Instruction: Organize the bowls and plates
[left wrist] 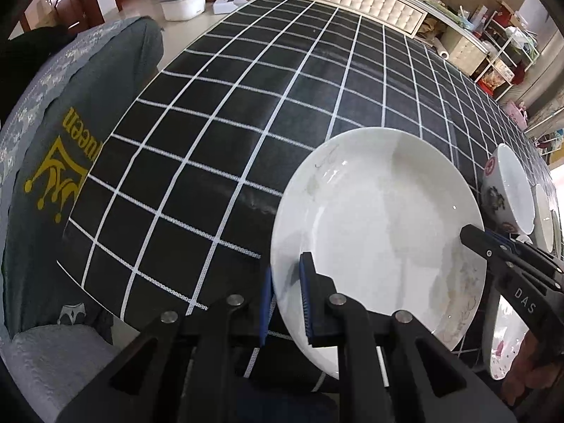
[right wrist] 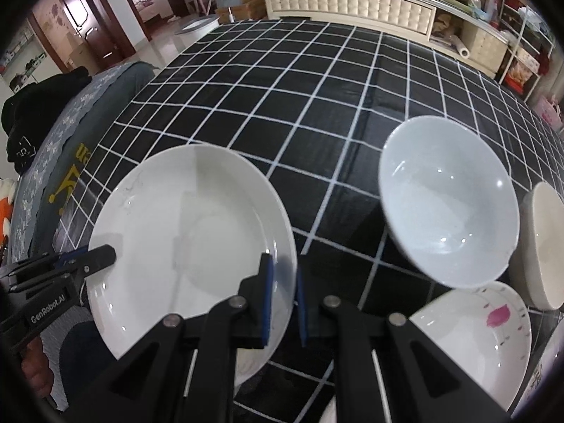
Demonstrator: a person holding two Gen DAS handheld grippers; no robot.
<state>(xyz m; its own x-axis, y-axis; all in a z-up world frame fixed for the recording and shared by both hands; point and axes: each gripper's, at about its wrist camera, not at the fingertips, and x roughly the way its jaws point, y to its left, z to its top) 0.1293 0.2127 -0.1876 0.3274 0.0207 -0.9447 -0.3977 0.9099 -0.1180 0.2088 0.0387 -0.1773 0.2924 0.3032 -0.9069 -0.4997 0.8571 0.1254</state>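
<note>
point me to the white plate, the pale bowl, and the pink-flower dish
white plate (right wrist: 183, 232): right wrist view, its well.
pale bowl (right wrist: 447, 197): right wrist view, inner wall.
pink-flower dish (right wrist: 472, 331): right wrist view, bare inside.

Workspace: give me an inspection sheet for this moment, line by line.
Surface: black tablecloth with white grid, covering the table.
Job's things: large white plate held by its rim on both sides; white bowl, cream bowl, pink-patterned dish to its right.
Clutter: nothing seen on the cloth.
Grippers: left tongs shut on the plate's left rim; right tongs shut on its right rim.
Cables: nothing seen.
Surroundings: grey covered chair, tufted white cabinet, cluttered shelves.
</note>
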